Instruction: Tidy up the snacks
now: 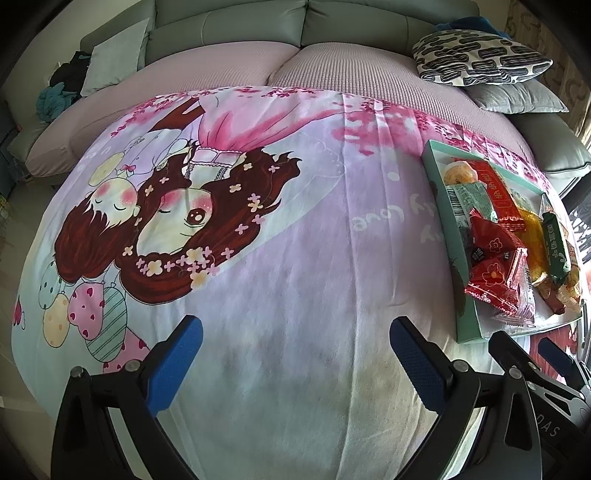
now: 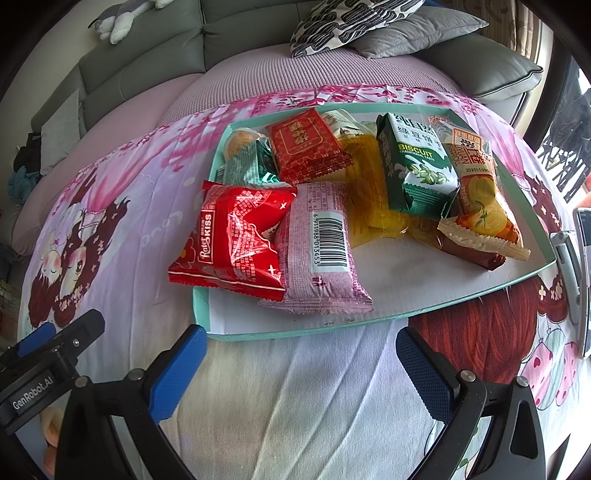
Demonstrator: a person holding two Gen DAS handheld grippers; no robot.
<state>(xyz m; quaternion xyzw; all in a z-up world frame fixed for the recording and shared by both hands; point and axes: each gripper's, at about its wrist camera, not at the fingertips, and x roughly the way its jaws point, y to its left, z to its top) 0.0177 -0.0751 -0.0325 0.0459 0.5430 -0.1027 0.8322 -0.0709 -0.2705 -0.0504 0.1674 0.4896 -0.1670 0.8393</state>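
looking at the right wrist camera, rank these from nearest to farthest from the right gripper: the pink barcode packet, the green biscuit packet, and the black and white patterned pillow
1. Pink barcode packet, at the tray's front.
2. Green biscuit packet, farther back, right of centre.
3. Black and white patterned pillow, on the sofa behind.

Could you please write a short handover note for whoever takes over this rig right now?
Left gripper: open, empty, over bare bedsheet.
Right gripper: open, empty, just short of the teal tray.
Snacks all lie in the tray, piled loosely; the red Kiss pack overhangs its left rim, pink pack beside it.
Done: nothing loose on the sheet.
Left: perhaps tidy the pile.
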